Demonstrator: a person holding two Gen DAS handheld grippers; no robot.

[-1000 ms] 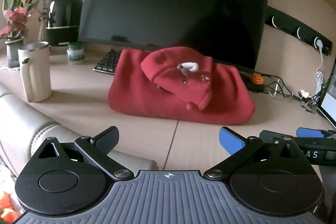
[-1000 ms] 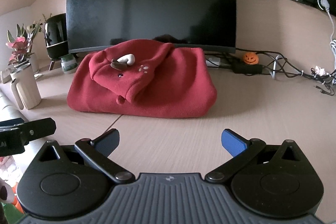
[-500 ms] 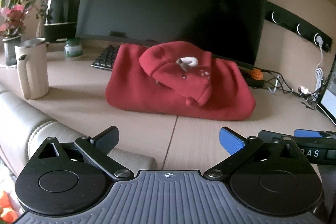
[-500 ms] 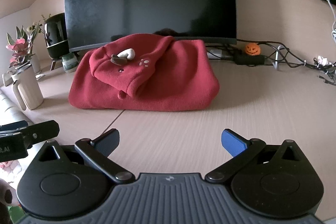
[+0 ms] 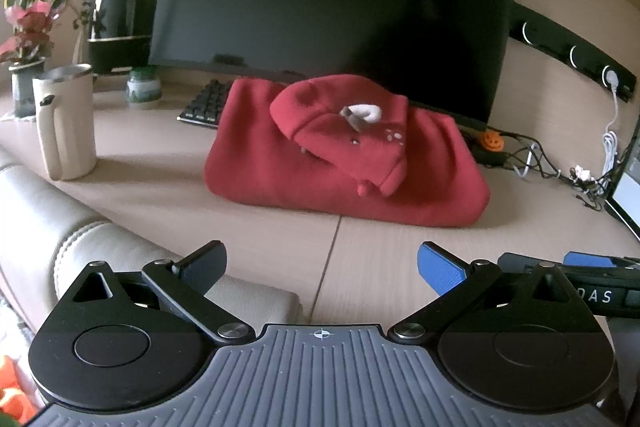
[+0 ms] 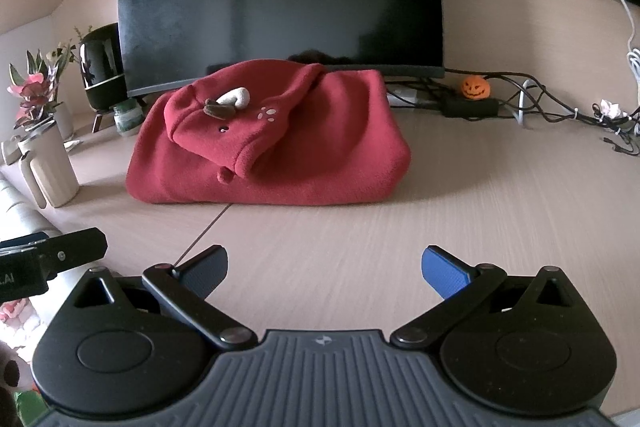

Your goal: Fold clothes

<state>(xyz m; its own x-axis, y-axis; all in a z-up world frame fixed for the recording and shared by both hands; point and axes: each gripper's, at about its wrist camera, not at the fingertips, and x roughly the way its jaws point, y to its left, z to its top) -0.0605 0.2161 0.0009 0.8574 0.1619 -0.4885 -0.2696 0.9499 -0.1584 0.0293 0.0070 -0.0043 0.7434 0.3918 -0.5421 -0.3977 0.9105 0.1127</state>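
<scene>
A red fleece hoodie [image 5: 344, 163] lies folded in a compact bundle on the wooden desk [image 5: 256, 235], in front of the monitor. Its hood [image 5: 340, 131] lies on top, with a small antler and paw prints. It also shows in the right wrist view [image 6: 280, 147]. My left gripper [image 5: 322, 267] is open and empty, held back near the desk's front edge, well short of the hoodie. My right gripper [image 6: 324, 269] is open and empty too, over the desk in front of the hoodie. Each gripper shows at the edge of the other's view.
A large dark monitor [image 5: 332, 7] stands behind the hoodie, with a keyboard [image 5: 202, 107] under it. A cream mug [image 5: 66, 123], flowers [image 5: 26, 27] and a black speaker [image 5: 120, 27] stand at left. Cables [image 6: 560, 107] and a pumpkin toy [image 6: 475, 87] lie at right. A chair back [image 5: 80, 235] is at the near left.
Both grippers have drifted slightly back and up from the hoodie, staying open. The hoodie has not moved.
</scene>
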